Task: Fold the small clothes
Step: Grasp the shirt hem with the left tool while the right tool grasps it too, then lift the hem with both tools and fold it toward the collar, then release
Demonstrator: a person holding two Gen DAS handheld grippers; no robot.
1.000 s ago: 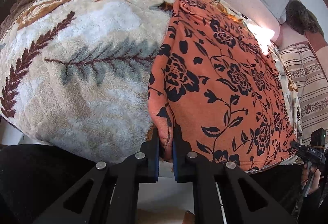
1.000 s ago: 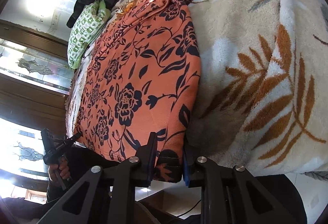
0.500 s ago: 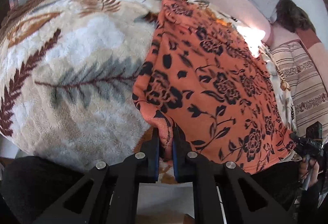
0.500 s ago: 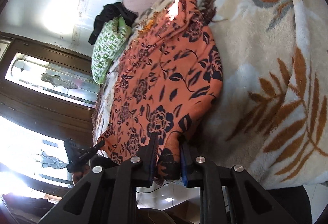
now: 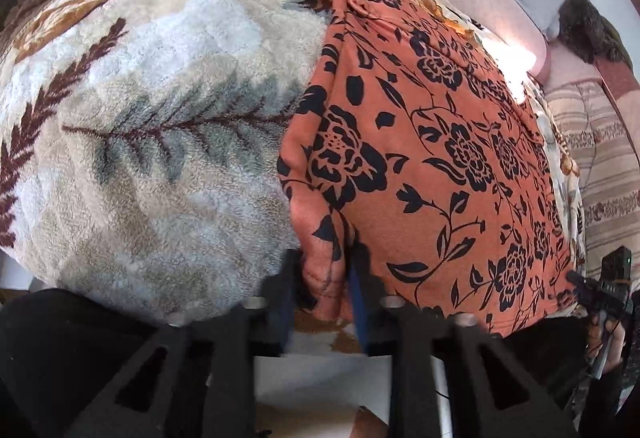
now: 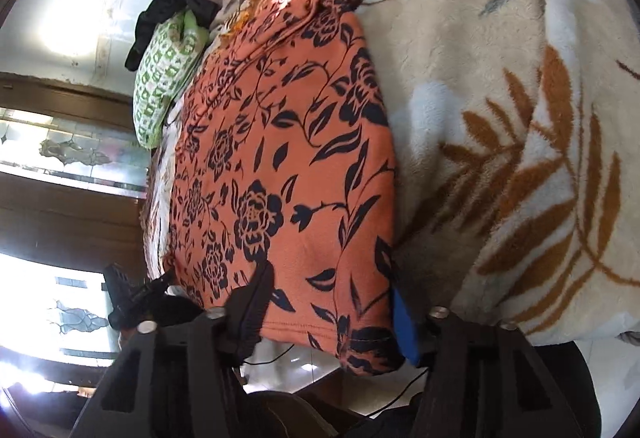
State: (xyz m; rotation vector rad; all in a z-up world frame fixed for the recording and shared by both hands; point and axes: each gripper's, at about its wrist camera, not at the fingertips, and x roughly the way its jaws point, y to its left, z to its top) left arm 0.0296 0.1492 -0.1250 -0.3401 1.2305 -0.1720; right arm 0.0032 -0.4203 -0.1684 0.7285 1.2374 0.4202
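Two grippers at orange floral garment (image 5: 432,165) corners, left gripper (image 5: 324,278) pinching, right gripper (image 6: 328,302) apparently opening.

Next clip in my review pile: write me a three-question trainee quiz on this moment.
1. True or false: the left claw pinches a corner of the orange black-flowered cloth.
2. The cloth lies on: A) a bare wooden table B) a fluffy leaf-patterned blanket C) a tiled floor.
3. Fill in: the right claw is ____ around the cloth's hem.

Key: 1 true; 2 B; 3 opening.
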